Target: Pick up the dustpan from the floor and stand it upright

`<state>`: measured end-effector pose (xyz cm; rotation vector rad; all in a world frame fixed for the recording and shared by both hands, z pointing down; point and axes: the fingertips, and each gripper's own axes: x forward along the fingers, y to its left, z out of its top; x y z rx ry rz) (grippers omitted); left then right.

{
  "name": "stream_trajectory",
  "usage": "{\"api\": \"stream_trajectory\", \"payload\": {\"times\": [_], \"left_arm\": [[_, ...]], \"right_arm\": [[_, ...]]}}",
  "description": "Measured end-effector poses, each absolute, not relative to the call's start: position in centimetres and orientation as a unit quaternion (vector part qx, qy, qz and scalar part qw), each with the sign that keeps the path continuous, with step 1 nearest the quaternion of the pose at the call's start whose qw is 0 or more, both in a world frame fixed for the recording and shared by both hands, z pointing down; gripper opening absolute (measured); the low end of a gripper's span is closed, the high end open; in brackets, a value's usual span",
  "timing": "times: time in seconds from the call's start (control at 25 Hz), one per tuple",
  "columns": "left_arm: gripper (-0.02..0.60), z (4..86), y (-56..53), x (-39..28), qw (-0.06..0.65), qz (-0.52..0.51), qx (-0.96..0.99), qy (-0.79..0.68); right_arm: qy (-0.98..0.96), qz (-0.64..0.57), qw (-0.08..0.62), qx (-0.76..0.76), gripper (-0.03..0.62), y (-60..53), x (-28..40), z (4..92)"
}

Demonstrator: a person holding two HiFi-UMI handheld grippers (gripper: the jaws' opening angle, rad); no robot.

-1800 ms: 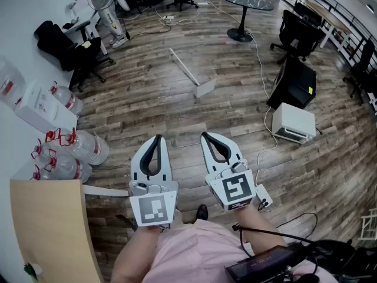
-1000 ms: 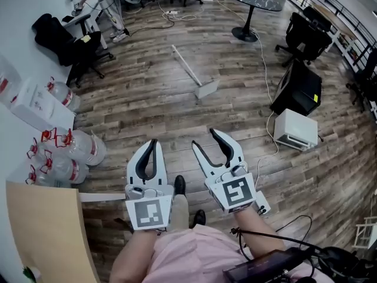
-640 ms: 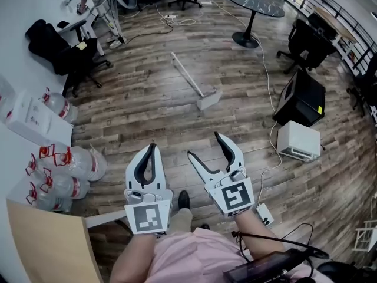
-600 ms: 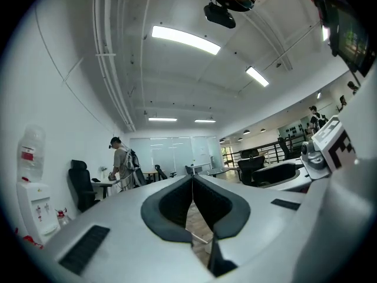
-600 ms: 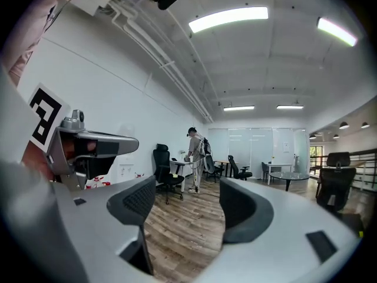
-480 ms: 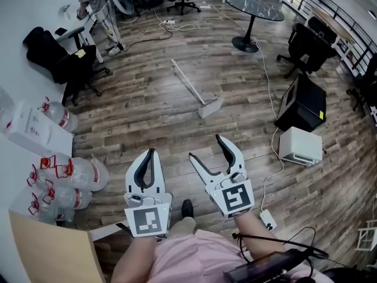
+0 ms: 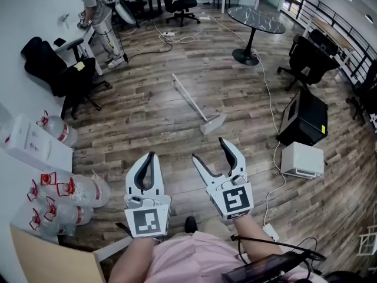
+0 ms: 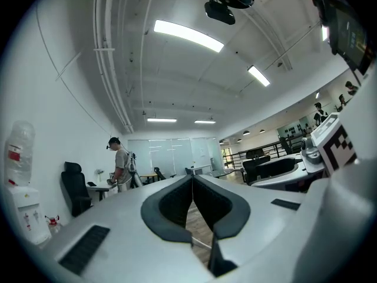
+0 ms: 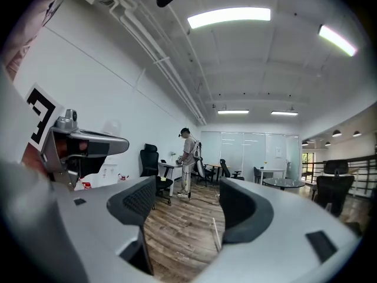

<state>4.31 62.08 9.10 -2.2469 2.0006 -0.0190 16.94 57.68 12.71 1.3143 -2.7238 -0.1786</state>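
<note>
Left tong [image 7: 152, 155] clenched on nothing, idle. Right tong [image 7: 209, 149] spread wide, empty. Dustpan [image 7: 212, 124] lies flat on the wood floor [image 7: 147, 111] ahead of both, well apart — pan end nearer me, long handle running away. Approach step: walk in, drop low, set the right jaws square across the handle — clamp only once centred.

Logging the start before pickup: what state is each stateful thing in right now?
White long-handled dustpan: lying flat on the wooden floor, untouched.
Left hand-held gripper: shut, empty.
Right hand-held gripper: open, empty.
</note>
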Motion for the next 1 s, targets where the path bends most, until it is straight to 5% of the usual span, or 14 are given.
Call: {"api": "stream_trajectory", "payload": {"times": [1.0], "left_arm": [[0.014, 13.1, 37.1, 3.7, 0.039, -0.063, -0.748, 0.66]], "right_arm": [[-0.9, -0.026, 0.06, 0.432, 0.328, 32.0, 16.4, 17.1]]}}
